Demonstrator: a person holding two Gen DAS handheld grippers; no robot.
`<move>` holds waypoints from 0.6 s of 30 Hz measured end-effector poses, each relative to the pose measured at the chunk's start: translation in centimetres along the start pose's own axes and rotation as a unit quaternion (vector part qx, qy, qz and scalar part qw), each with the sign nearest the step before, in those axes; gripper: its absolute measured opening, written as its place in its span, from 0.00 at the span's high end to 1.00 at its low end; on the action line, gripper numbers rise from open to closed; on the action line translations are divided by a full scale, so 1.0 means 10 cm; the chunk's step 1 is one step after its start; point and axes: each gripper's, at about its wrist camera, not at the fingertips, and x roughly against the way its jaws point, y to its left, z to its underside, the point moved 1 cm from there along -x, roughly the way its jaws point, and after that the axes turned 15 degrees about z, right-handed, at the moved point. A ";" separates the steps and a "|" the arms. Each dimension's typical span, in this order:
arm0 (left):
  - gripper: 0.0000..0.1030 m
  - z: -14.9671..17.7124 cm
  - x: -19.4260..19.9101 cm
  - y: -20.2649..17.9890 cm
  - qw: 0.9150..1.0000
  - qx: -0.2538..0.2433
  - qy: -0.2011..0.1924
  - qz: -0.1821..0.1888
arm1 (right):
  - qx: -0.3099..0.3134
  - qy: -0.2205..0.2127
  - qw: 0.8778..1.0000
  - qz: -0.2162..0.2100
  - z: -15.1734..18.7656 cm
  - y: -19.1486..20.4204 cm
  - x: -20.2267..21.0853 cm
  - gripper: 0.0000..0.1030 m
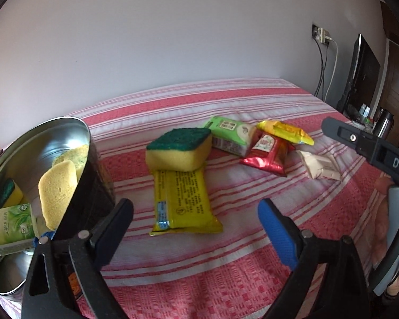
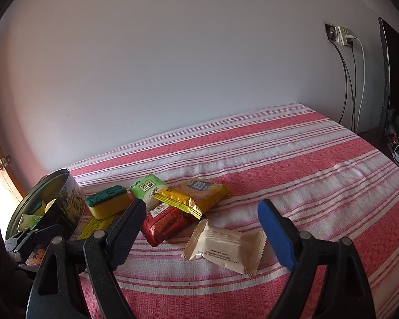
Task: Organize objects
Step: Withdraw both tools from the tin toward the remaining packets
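Observation:
My left gripper [image 1: 196, 226] is open above the bed, with a long yellow packet [image 1: 183, 202] lying just beyond its tips, untouched. A green-topped yellow sponge [image 1: 178, 148] rests on that packet's far end. Behind lie a green tissue pack [image 1: 231, 135], a red packet [image 1: 266, 154], a gold snack packet [image 1: 284, 131] and a cream packet [image 1: 321, 167]. At the left, a metal tin [image 1: 93, 159] holds sponges and another green pack. My right gripper [image 2: 203, 232] is open, and the cream packet [image 2: 226, 244] lies flat between and below its fingers [image 2: 276, 236].
The items lie on a bed with a red-and-white striped cover [image 2: 279, 159] against a pale wall. A dark screen [image 2: 393, 79], a wall socket with cables [image 2: 343, 36] and a cluttered stand are at the right. A hand [image 1: 383, 212] holds the right gripper.

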 end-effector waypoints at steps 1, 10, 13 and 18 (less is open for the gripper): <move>0.07 -0.01 -0.03 0.03 1.000 0.004 0.006 -0.002 | -0.001 0.003 1.000 0.002 0.00 -0.01 -0.01 0.15; 0.07 -0.08 -0.18 0.11 1.000 0.013 0.022 -0.015 | 0.033 0.059 0.997 0.043 0.00 -0.05 -0.24 0.15; 0.08 -0.09 -0.24 0.12 0.999 0.015 0.031 -0.016 | 0.041 0.077 0.995 0.051 0.01 -0.06 -0.30 0.15; 0.08 -0.13 -0.39 0.13 0.998 0.014 0.058 -0.004 | 0.063 0.102 0.991 0.053 0.05 0.01 -0.40 0.15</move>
